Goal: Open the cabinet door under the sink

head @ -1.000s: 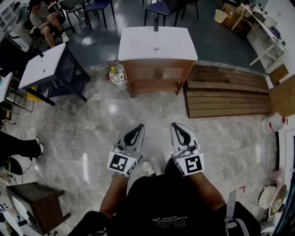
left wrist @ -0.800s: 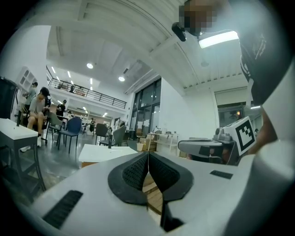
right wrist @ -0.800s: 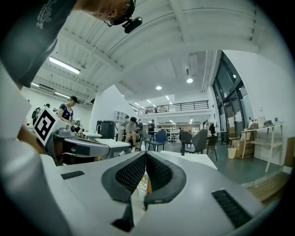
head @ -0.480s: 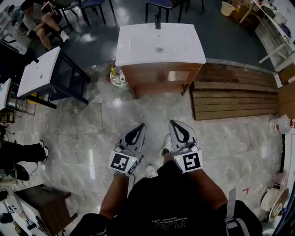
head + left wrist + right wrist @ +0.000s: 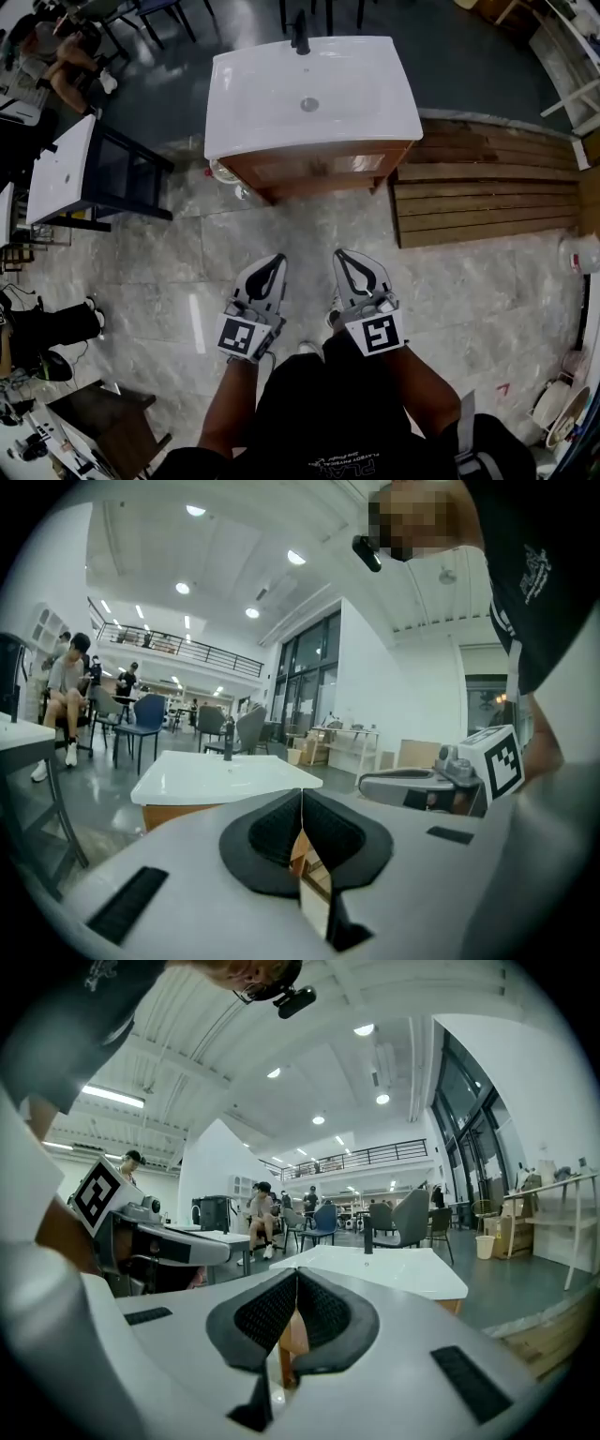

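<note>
The sink cabinet stands ahead of me in the head view: a white basin top (image 5: 309, 94) with a black tap (image 5: 300, 37) over a brown wooden front (image 5: 319, 169) whose door is closed. My left gripper (image 5: 274, 260) and right gripper (image 5: 341, 255) are held side by side over the marble floor, a good step short of the cabinet and pointing at it. Both are shut with nothing between their jaws. In the left gripper view the left gripper (image 5: 301, 794) faces the basin top (image 5: 220, 775). The right gripper (image 5: 295, 1274) likewise looks at the basin top (image 5: 394, 1269).
A black-framed table with a white top (image 5: 61, 173) stands at the left, and a wooden pallet (image 5: 487, 197) lies right of the cabinet. A small container (image 5: 225, 173) sits at the cabinet's left foot. A dark wooden stool (image 5: 103, 422) is at the lower left. People sit at the far left.
The sink cabinet has come nearer and looks larger as the person walked toward it. Both grippers stayed shut and side by side, carried forward and a little lower.
</note>
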`<state>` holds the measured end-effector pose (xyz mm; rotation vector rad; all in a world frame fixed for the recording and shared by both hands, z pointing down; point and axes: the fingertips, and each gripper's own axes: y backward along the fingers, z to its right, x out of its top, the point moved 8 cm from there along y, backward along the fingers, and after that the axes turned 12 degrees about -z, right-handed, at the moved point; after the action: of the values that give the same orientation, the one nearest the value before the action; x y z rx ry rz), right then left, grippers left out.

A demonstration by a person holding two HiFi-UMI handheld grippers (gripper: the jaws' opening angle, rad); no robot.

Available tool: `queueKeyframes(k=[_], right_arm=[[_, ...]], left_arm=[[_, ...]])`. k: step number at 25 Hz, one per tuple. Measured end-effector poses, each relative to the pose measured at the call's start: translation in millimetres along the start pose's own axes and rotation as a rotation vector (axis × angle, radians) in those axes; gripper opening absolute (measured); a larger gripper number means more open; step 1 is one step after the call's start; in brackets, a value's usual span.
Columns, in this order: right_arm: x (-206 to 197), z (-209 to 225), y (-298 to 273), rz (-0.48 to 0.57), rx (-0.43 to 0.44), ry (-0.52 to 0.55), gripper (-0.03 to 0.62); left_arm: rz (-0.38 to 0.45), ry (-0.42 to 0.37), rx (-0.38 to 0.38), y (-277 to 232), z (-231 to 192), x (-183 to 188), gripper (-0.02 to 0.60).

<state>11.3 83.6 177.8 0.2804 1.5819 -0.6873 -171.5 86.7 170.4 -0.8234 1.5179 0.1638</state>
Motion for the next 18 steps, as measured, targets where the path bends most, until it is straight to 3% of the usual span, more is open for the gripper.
queueKeyframes(k=[6, 13, 18], right_arm=[[-39, 29, -50, -0.054, -0.01, 0.001, 0.023], [-99, 39, -118, -0.137, -0.077, -0.019, 0.023], [-146, 50, -162, -0.201, -0.155, -0.026, 0.023]], left_arm=[[-0.027, 0.033, 0.045, -53, -35, -25, 0.023], [-0.048, 0.083, 0.029, -111, -85, -72, 0.023], [-0.118, 0.084, 0.038, -150, -127, -120, 0.023]])
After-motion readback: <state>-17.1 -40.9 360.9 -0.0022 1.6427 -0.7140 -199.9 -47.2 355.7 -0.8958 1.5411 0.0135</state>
